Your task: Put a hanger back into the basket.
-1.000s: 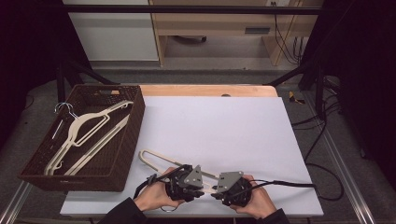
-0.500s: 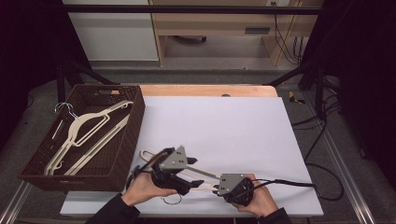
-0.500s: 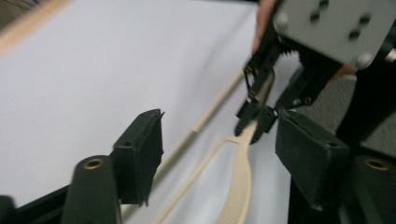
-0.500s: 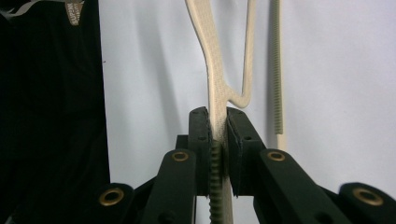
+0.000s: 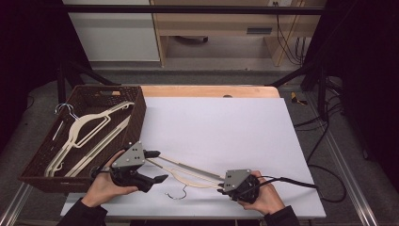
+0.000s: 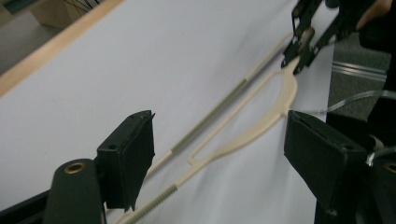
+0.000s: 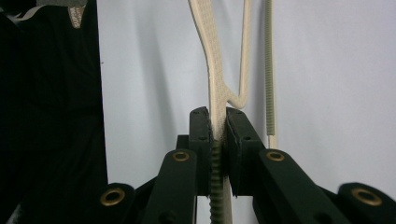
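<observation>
A cream plastic hanger (image 5: 197, 177) lies slantwise on the white table top (image 5: 221, 122), its wire hook (image 5: 176, 195) pointing toward the front edge. My right gripper (image 5: 222, 188) is shut on the hanger's right end; the right gripper view shows the jaws of that gripper (image 7: 218, 114) clamped on the cream arm (image 7: 212, 56). My left gripper (image 5: 157, 165) stands open at the hanger's left end. In the left gripper view this gripper (image 6: 219, 121) has its jaws wide apart, with the hanger (image 6: 243, 135) on the table beyond them and the right gripper (image 6: 301, 42) farther off.
A dark wicker basket (image 5: 136, 120) sits at the table's left edge and holds more cream hangers (image 5: 89, 134). A wooden strip (image 5: 211, 91) runs along the far edge. A black cable (image 5: 301, 183) trails right from the right gripper.
My left gripper has moved away from the right one, leftward along the hanger toward the basket, and now stands open. The right gripper has stayed put, still clamped on the hanger.
</observation>
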A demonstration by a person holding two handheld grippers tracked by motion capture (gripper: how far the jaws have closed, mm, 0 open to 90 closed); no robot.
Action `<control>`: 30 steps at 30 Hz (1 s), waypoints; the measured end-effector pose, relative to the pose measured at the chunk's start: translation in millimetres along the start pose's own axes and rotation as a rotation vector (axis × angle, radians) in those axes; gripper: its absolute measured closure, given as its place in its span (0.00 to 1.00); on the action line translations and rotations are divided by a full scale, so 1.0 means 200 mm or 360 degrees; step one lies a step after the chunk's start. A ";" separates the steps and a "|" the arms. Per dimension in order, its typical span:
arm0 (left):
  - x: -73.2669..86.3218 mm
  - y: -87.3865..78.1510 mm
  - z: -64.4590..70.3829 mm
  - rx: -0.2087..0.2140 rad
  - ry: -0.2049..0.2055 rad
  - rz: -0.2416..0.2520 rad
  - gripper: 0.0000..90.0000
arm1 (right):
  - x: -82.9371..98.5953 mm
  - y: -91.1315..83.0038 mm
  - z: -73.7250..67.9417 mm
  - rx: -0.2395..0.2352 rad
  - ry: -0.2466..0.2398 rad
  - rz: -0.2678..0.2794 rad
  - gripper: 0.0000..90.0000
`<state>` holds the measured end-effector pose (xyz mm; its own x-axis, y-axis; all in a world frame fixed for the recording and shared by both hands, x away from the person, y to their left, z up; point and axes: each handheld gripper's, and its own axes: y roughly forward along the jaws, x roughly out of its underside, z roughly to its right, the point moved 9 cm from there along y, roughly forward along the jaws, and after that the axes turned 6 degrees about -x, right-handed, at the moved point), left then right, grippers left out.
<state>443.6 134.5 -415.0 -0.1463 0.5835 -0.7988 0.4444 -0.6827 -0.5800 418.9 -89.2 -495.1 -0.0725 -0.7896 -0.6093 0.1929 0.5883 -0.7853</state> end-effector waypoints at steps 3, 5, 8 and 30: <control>0.07 0.05 0.02 0.0013 0.0073 -0.0085 0.26 | 0.00 -0.01 0.00 -0.0015 0.0000 0.0001 0.91; 0.09 0.08 0.04 0.0024 0.0104 -0.0114 0.27 | 0.00 -0.01 0.01 -0.0007 0.0008 0.0003 0.91; 0.11 0.13 0.05 0.0029 0.0187 -0.0183 0.28 | 0.00 -0.02 0.01 0.0003 0.0008 0.0003 0.91; 0.10 0.36 0.07 -0.0042 0.0421 -0.0153 0.78 | 0.00 -0.04 0.03 -0.0004 0.0049 0.0006 0.92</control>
<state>460.4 91.8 -474.7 0.0456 0.7419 -0.6689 0.4630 -0.6090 -0.6440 423.8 -94.8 -487.1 -0.1019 -0.7816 -0.6155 0.1908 0.5918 -0.7832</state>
